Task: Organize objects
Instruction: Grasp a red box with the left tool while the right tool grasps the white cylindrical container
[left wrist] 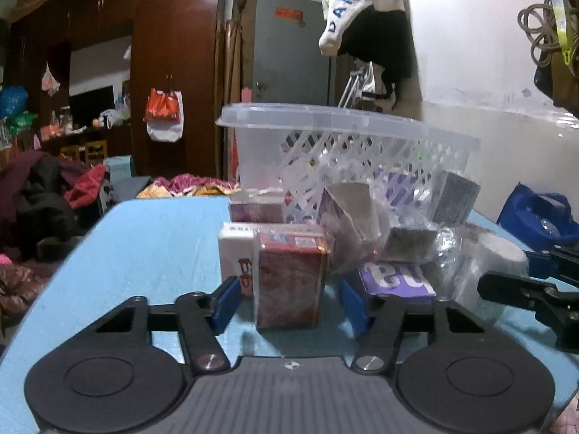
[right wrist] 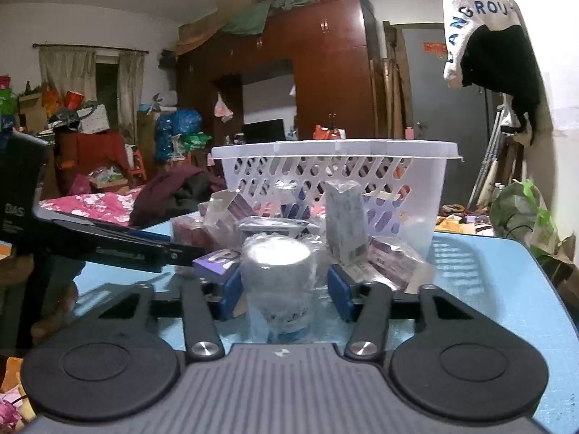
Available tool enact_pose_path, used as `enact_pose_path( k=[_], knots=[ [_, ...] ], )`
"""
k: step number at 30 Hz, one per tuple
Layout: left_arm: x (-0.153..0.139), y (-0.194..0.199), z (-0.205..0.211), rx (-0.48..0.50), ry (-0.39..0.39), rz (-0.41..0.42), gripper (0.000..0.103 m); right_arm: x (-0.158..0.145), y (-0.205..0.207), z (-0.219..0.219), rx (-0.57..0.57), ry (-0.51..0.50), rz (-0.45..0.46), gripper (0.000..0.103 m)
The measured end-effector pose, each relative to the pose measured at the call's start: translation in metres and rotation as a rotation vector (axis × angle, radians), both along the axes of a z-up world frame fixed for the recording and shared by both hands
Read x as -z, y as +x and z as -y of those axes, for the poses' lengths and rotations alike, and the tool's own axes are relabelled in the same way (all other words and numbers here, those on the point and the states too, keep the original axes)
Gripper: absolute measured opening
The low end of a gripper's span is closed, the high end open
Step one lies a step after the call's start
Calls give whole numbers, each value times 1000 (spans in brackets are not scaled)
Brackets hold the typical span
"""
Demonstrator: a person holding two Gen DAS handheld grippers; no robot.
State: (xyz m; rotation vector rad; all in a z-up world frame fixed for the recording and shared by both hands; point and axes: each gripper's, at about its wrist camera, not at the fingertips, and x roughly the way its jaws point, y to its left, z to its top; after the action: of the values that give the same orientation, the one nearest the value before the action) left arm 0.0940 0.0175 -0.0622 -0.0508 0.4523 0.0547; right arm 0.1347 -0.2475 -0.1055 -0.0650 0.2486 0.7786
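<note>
Red box between left gripper's open jaws, wrapped grey roll between right gripper's, neither clamped yet. Grasping step, seemingly; next close, then lift toward basket.

A light-blue surface carries a translucent white basket with a lattice of slots. The red box is speckled, a purple packet bears white lettering, and a grey, white-topped roll sits in clear wrap.

Translucent plastic basket (perforated), glossy wrappers
</note>
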Motion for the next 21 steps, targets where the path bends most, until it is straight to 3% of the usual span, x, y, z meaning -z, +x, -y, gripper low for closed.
enact_pose_path(
  k=[3,13,21],
  knots=[
    [4,3,6,-5,29,-22,45,0,0,-1,-9,-3,-1,47],
    [5,-17,4,2,-4,117,45,1,-3,10,-15,84,31,46],
    [5,-19,3,13,-23,152,45,1,-5,15,-13,137,73,46]
  ],
)
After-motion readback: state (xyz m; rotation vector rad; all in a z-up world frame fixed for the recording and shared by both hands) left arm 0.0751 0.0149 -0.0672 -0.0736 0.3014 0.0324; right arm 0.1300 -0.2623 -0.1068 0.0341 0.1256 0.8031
